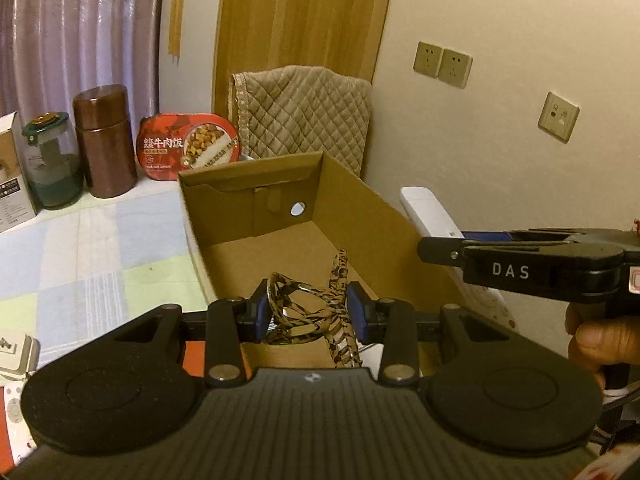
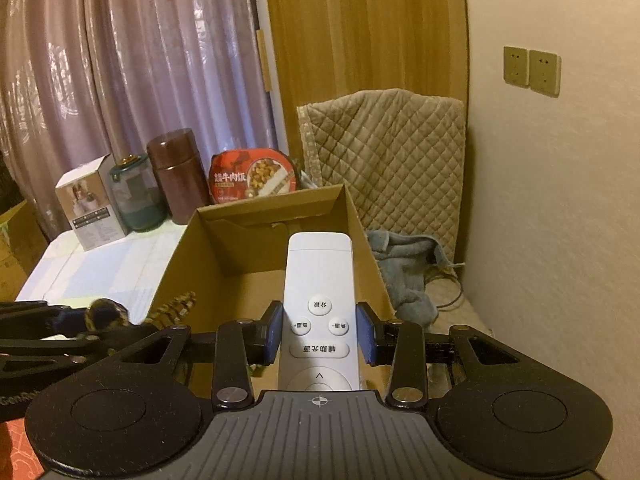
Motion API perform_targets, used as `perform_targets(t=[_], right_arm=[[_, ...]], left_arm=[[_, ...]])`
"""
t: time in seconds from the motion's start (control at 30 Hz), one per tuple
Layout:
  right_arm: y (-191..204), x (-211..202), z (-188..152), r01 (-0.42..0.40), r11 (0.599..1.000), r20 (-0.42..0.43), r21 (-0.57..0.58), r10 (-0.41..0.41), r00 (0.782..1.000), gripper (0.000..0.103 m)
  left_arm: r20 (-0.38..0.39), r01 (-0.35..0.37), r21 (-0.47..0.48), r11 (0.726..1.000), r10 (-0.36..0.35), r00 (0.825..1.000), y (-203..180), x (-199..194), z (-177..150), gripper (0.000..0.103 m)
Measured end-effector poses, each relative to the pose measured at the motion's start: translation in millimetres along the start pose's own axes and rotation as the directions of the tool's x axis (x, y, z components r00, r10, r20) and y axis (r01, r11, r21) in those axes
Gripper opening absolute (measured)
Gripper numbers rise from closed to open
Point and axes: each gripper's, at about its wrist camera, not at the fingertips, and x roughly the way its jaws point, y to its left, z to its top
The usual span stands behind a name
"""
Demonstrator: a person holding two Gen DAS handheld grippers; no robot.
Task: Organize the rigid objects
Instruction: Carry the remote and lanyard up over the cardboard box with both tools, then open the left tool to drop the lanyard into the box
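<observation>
Left gripper (image 1: 307,314): fingers (image 1: 259,314) drawn in close, blue pads pressing both sides of a leopard-print hair claw (image 1: 320,312); claw sits squarely between the pads, its toothed end hanging down toward the gripper body, one arm sticking up above the pads. Claw is held over the near end of the open cardboard box (image 1: 360,216), above the bare box floor.

Right gripper (image 2: 320,334): fingers (image 2: 365,334) closed as far as they go on a white remote control (image 2: 319,280); pads grip it at the button section, buttons facing up, far end projecting forward over the box interior (image 2: 240,248). In the left view the right gripper (image 1: 436,246) comes in from the right edge, remote (image 1: 420,210) jutting just beyond the box's right wall, a hand (image 1: 592,340) on the handle.

Surroundings: box rests on a checked tabletop (image 1: 80,248). Behind it: red meal tray (image 1: 188,146), brown canister (image 1: 105,140), green-lidded glass jar (image 1: 52,160), white carton (image 2: 90,204). Quilted cover (image 2: 392,160) and grey towel (image 2: 404,272) to the right of the box
</observation>
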Motion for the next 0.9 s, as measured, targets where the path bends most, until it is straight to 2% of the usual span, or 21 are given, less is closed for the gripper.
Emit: perform_targets(t=[0.43, 0.9], right_arm=[[-2, 23, -4, -0.025, 1.000, -0.060, 0.010, 0.026, 0.998, 0.035], [-1, 35, -1, -0.015, 1.000, -0.079, 0.016, 0.016, 0.997, 0.035]], left_arm=[[-0.041, -0.004, -0.016, 1.000, 0.003, 0.999, 3, 25, 0, 0.034], [-0.062, -0.020, 0.005, 1.000, 0.020, 0.998, 5, 41, -1, 0.034]])
